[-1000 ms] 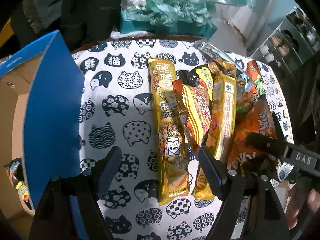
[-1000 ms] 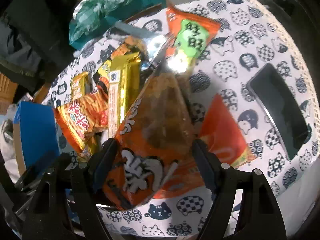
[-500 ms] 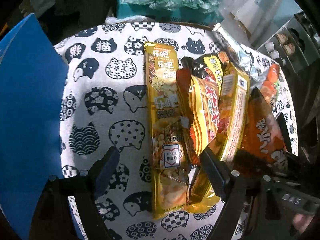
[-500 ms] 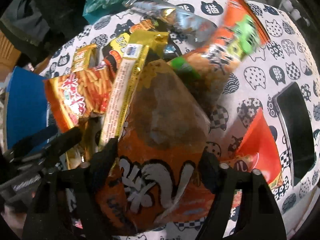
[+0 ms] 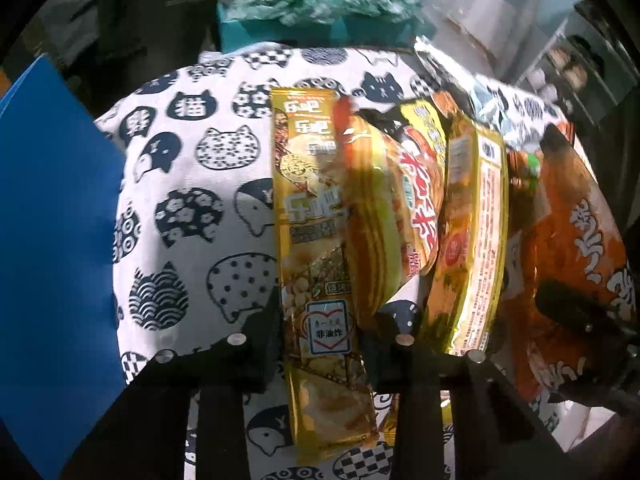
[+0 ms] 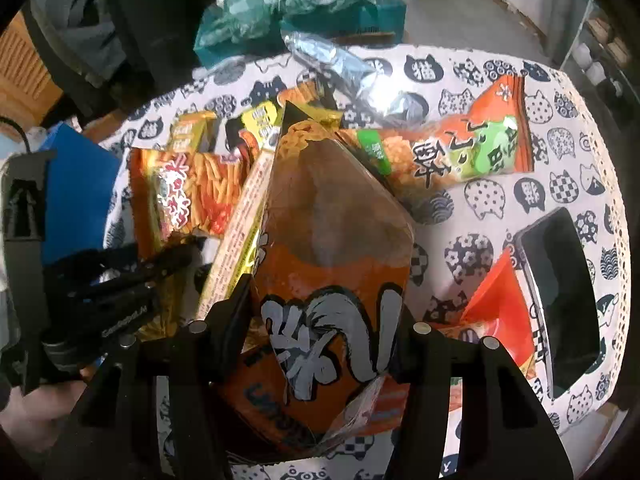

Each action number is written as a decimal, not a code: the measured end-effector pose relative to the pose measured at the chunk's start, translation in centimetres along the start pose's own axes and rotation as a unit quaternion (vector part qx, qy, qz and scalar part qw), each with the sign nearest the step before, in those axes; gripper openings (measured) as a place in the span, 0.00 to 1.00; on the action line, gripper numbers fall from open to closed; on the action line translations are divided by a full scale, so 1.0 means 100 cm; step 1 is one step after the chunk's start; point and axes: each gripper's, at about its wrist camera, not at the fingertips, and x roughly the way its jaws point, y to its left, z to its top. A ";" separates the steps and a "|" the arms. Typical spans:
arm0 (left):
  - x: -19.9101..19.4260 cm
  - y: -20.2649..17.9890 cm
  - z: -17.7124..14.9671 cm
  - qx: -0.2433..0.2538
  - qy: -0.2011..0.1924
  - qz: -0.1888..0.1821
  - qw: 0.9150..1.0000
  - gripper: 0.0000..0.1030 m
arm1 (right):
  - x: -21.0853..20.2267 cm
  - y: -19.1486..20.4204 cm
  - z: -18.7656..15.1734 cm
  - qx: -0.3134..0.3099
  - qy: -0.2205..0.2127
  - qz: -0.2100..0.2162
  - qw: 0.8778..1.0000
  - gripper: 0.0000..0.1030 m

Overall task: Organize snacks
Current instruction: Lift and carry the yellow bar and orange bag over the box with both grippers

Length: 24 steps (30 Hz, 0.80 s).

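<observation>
Both tools clamp snack packets at the near edge of the cat-print tabletop.

Nearest, the left tool (image 5: 322,344) has narrowed its jaws onto the long gold packet (image 5: 316,216), pads pressing both edges near its lower end, and is closing. The right tool (image 6: 324,320) is also closing, its pads pressing the sides of the big orange bag (image 6: 332,264), which stands tilted up between them. Just beside the gold packet lie the red-and-yellow stick-snack bag (image 5: 404,200) and a second gold packet (image 5: 468,240), overlapping in a row on the tabletop (image 5: 192,168). Right of the orange bag sit a red packet (image 6: 496,304) and a dark phone (image 6: 560,292); farther back an orange-green packet (image 6: 452,152), then a silver wrapper (image 6: 340,64). A blue box (image 5: 52,232) stands at the tabletop's left edge; a teal box (image 6: 304,12) lies beyond.
</observation>
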 end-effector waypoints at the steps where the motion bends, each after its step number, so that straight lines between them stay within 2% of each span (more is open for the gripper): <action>1: -0.002 0.002 -0.001 -0.002 -0.003 -0.001 1.000 0.31 | -0.002 -0.002 0.000 0.001 -0.002 0.001 1.000 0.53; 7: -0.025 0.006 -0.007 0.009 -0.040 0.028 0.999 0.31 | -0.015 -0.004 0.000 0.004 -0.015 0.005 1.000 0.53; 16: -0.061 0.015 -0.015 -0.005 -0.078 0.029 0.997 0.31 | -0.033 0.008 -0.004 -0.003 -0.034 0.010 0.999 0.53; 24: -0.097 0.012 -0.023 0.007 -0.120 0.034 0.992 0.31 | -0.044 0.022 -0.007 -0.014 -0.047 0.013 0.999 0.53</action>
